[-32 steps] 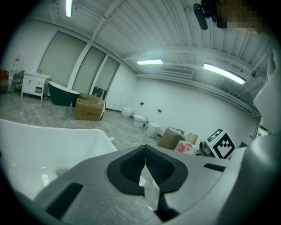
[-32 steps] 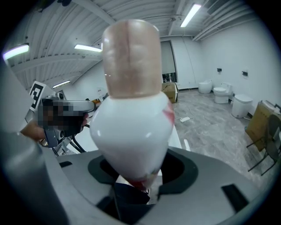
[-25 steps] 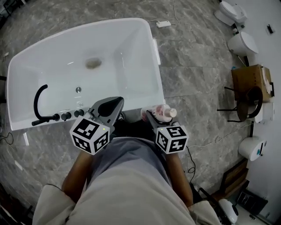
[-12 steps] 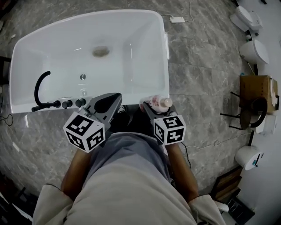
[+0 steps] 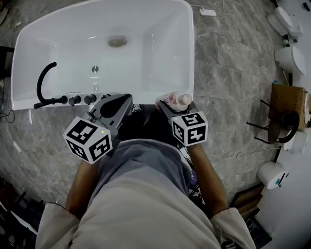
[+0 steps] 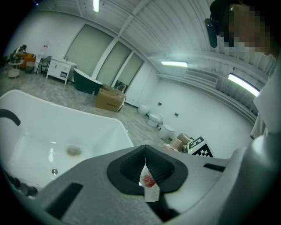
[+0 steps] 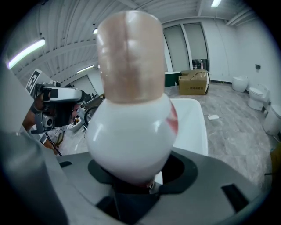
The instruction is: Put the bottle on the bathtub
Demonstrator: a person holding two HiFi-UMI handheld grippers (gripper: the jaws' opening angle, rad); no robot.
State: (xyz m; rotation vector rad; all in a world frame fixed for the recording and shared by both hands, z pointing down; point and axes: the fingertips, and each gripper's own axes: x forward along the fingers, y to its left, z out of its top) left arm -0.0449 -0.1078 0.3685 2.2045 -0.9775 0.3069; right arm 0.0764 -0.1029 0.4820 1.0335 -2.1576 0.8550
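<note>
The white bathtub (image 5: pixel 191 58) fills the top of the head view, with a black faucet (image 5: pixel 43 81) and knobs at its near left rim. My right gripper (image 5: pixel 171 104) is shut on a white bottle (image 5: pixel 177 101) with a pale pink cap (image 7: pixel 130 57) and red print; the bottle hangs at the tub's near right corner. My left gripper (image 5: pixel 125 101) is shut, level with the near rim beside the knobs. A small white scrap with red print (image 6: pixel 148 183) sits in the seam of its jaws (image 6: pixel 145 149). The tub (image 6: pixel 66 132) lies ahead of it.
Grey stone floor surrounds the tub. Toilets (image 5: pixel 290 58) and a wooden stand with a dark chair (image 5: pixel 285 108) line the right side. A white power strip (image 5: pixel 210 12) lies on the floor beyond the tub. A cardboard box (image 6: pixel 110 98) and a dark green tub (image 6: pixel 88 81) stand farther back.
Both grippers and the view have moved closer to the tub. The bottle went from beside the tub's near right corner to right at its rim. Both grips are unchanged.
</note>
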